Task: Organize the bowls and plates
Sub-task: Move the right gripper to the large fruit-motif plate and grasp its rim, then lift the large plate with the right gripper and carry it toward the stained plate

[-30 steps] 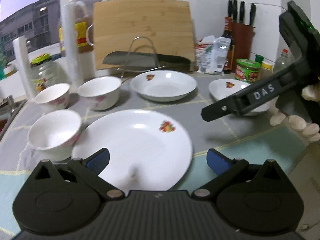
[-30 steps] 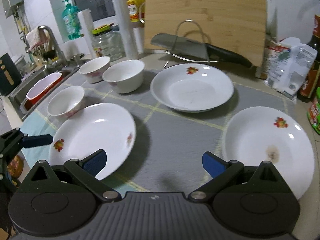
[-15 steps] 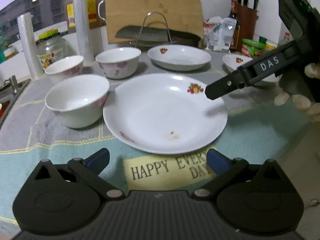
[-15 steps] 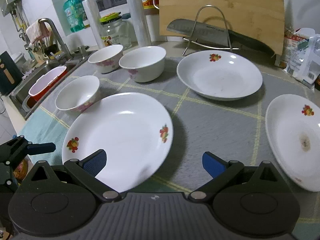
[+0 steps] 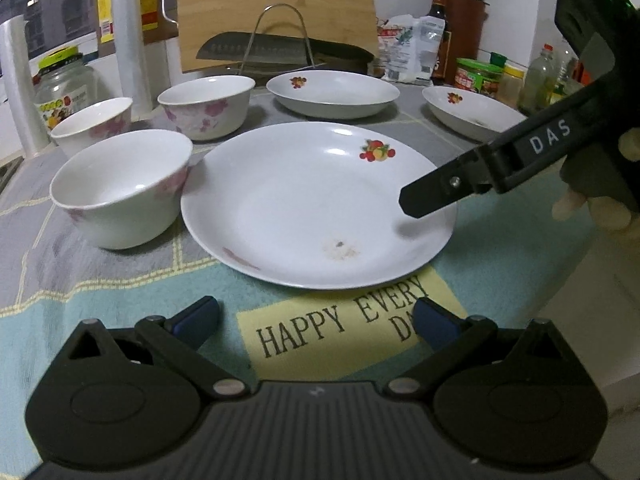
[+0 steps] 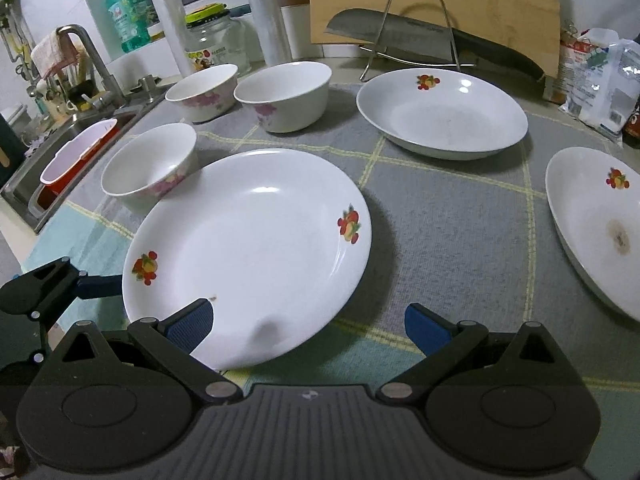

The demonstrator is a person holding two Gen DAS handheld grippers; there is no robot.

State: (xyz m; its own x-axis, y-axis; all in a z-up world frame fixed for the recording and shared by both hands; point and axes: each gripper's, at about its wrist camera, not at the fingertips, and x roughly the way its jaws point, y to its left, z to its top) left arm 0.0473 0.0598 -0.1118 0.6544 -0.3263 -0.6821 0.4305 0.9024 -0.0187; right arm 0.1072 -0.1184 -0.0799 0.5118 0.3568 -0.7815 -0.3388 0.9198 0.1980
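Hovering both tongs over the near edge of the desk, I have nothing in either. My left tongs stand wide apart just short of the big fruit-print plate, and my right tongs are equally spread, their left pad over that plate's near rim.

This plate lies flat on the mat at the desk's front edge, above the "HAPPY EVERY DAY" patch. Touching its left side, or very nearly, is the nearest bowl. Two more bowls sit behind, toward the back left. A second plate rests near the back edge in front of the cutting board, and a third plate lies toward the right edge.

I judge all of it glazed ceramic: stiff, fairly heavy, slick, and liable to chip. Since the plate lies flat, only its raised rim offers a bite. I would pinch the near rim, one pad above and one under the lip, then lift level, because a tilt could let it slide out. Each bowl I would take by its wall at the lip.
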